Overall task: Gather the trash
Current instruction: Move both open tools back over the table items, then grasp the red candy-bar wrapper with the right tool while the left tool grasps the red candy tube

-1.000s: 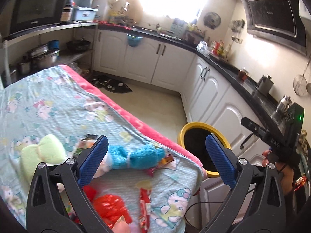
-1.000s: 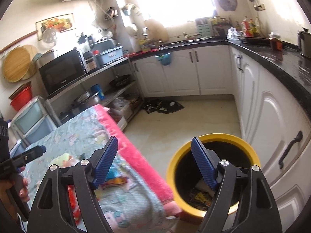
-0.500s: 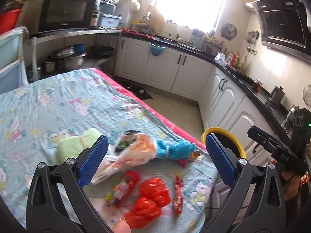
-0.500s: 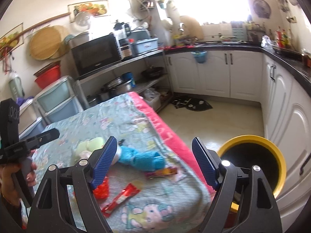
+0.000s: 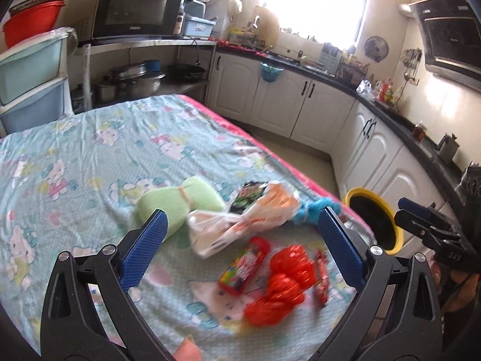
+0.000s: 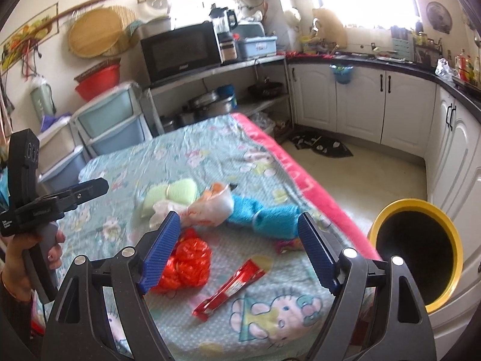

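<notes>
While both tools gape, red wrapper [image 6: 230, 289] below right tool [image 6: 239, 255]

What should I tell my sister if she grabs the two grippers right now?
Left gripper: jaws open, empty, above the trash pile.
Right gripper: jaws open, empty, above the same pile.
On the cartoon-print cloth: red crinkled plastic, long red wrapper, candy packet, orange-white plastic bag. Green towel and blue towel lie alongside.
Yellow bin stands on the floor beside the table.
Left: bin every wrapper.
</notes>
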A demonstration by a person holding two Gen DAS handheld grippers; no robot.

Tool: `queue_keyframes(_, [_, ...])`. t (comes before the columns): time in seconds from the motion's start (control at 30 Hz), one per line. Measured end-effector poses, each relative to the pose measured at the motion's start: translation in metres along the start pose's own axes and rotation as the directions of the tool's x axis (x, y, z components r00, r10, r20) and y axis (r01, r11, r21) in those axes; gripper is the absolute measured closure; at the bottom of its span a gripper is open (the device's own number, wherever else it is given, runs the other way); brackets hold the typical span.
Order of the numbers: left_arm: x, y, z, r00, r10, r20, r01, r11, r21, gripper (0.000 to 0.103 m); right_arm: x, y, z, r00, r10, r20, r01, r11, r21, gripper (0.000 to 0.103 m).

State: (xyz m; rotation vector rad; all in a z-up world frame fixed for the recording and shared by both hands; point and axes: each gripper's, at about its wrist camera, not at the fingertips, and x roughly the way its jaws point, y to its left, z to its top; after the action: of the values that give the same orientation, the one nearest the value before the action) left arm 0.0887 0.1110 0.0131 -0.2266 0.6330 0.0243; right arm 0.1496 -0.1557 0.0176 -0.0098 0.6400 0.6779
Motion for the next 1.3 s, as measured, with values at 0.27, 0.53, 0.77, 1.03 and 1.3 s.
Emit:
queue_keyframes(0.27, [0.02,0.024,-0.03,0.996,-0.007,-0.087,0.007,1.0,0.001,0.011,0.025,0.016,-0.018,0.996,-0.016,-0.092,0.013,0.999,-0.031,0.025])
queue_keyframes(0.53, [0.052,0.026,-0.047,0.984,-0.035,-0.173,0.039,0.999,0.021,0.016,0.061,0.01,-0.039,0.979,-0.066,-0.192,0.062,0.998,-0.029,0.027])
queue_keyframes(0.77, [0.071,0.023,-0.057,0.972,-0.078,-0.22,0.088,0.995,0.036,0.024,0.102,0.002,-0.06,0.943,-0.072,-0.324,0.072,0.997,-0.013,0.037])
queue_keyframes(1.03, [0.088,0.025,-0.056,0.961,-0.134,-0.242,0.139,0.99,0.002,0.036,0.12,-0.004,-0.067,0.918,-0.03,-0.395,0.046,0.998,0.032,0.068])
queue_keyframes(1.3, [0.098,0.015,-0.059,0.945,-0.167,-0.28,0.18,0.983,0.022,0.049,0.118,-0.007,-0.066,0.919,-0.014,-0.393,0.034,0.998,0.045,0.08])
